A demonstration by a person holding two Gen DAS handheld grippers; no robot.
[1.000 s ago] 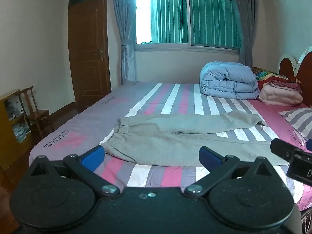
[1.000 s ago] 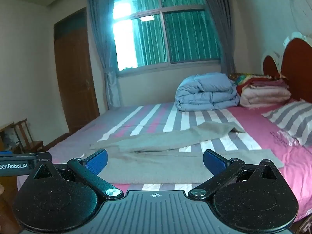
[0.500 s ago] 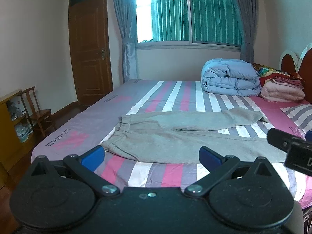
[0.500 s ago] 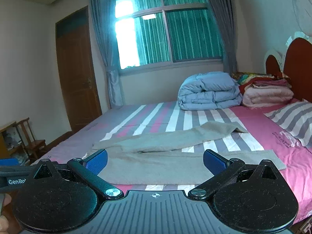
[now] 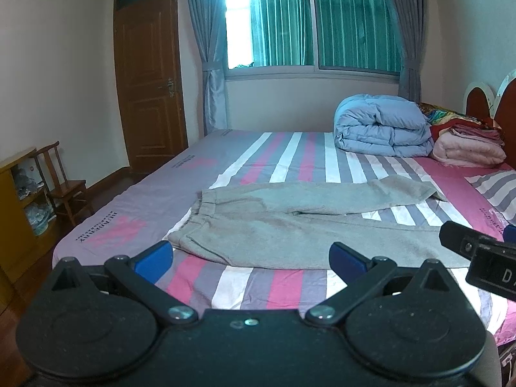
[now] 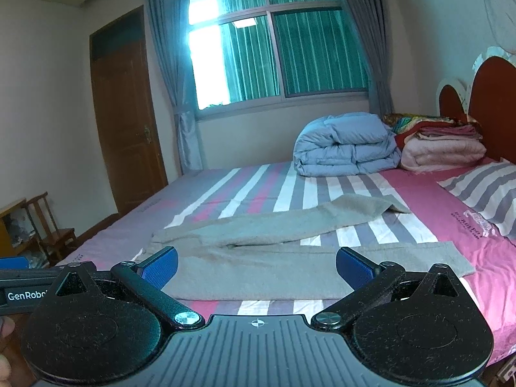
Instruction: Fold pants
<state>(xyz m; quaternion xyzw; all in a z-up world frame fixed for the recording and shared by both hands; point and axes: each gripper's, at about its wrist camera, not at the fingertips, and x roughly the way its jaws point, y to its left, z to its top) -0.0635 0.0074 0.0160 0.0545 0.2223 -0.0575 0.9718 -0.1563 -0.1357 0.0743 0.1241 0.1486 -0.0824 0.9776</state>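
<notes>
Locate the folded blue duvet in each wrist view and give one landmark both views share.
Left wrist: the folded blue duvet sits upper right, at the bed's far end, left of the pink blanket stack.
Right wrist: the duvet is right of centre, again left of the stack.
Shared landmark: the window behind it.

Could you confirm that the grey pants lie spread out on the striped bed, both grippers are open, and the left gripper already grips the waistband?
Not quite: the left gripper grips nothing. The left wrist view shows its fingers wide apart, short of the waistband, with bare bed between them. The rest holds: the pants lie spread out, and the right gripper is open too.
</notes>
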